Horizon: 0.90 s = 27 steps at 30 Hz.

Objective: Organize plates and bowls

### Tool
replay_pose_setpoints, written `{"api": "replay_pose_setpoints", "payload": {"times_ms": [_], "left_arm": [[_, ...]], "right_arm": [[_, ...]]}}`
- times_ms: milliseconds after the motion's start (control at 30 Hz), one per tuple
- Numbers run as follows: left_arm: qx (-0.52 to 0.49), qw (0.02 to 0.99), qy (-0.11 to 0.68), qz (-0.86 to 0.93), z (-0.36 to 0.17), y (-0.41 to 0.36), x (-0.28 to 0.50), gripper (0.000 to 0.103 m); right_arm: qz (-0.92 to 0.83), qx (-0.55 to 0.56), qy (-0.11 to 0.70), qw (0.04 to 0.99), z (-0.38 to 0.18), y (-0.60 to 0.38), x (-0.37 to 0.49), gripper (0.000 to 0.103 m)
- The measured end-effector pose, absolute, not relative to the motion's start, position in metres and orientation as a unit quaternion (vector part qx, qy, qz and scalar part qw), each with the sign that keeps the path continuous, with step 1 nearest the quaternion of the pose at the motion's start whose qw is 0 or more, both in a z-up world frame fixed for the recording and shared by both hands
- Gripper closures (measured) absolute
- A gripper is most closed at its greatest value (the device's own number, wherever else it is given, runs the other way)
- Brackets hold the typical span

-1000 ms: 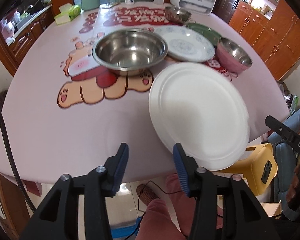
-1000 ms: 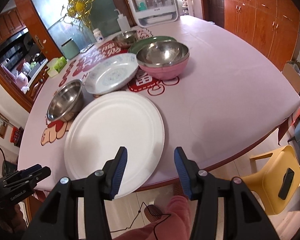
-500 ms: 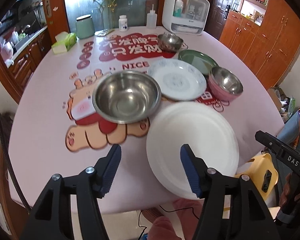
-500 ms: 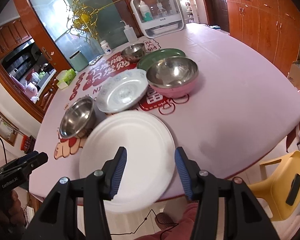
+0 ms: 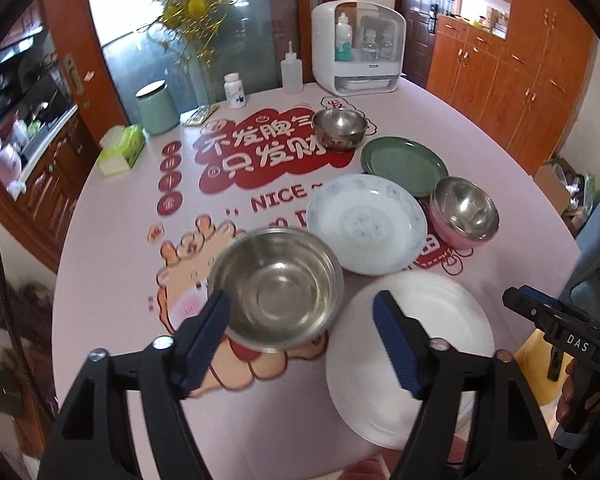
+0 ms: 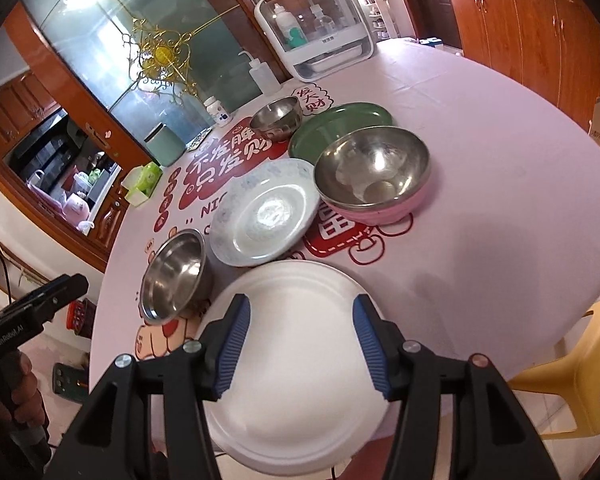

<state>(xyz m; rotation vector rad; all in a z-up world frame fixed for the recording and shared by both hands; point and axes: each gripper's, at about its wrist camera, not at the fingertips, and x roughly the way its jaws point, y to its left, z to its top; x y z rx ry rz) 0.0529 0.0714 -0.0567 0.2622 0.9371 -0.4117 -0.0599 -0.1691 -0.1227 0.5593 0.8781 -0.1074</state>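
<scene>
Both grippers hang above the near edge of the pink bench point(image 5: 112, 216) with fingers spread wide, holding nothing: the left gripper point(image 5: 300, 336) over the large steel bowl point(image 5: 278, 288), the right gripper point(image 6: 300, 344) over the white plate point(image 6: 300, 364). Behind lie a patterned plate point(image 6: 266, 212), a green plate point(image 6: 340, 124), a pink bowl point(image 6: 372, 176) and a small steel bowl point(image 6: 276, 118)

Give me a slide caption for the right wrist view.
Open right gripper above white plate, with bowls and plates beyond.
</scene>
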Motion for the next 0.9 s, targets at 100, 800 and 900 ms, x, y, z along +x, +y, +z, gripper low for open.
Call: {"api": "replay_pose_setpoints", "payload": {"times_ms": [100,800,900], "left_arm": [[0.142,0.859,0.447,-0.204,-0.056,0.068,0.068,0.025],[0.183,0.811,0.488,-0.264,-0.093,0.017,0.175,0.024],[0.177,0.804,0.498,-0.272,-0.106,0.01,0.189,0.024]], "right_arm": [[-0.053,0.273,0.418,0.865,-0.122,-0.168,-0.055,0.049],[-0.033,0.358,0.43,0.828,-0.159,-0.186,-0.003,0.046],[-0.034,0.371,0.428,0.824,-0.166,-0.191,0.005,0.046]]}}
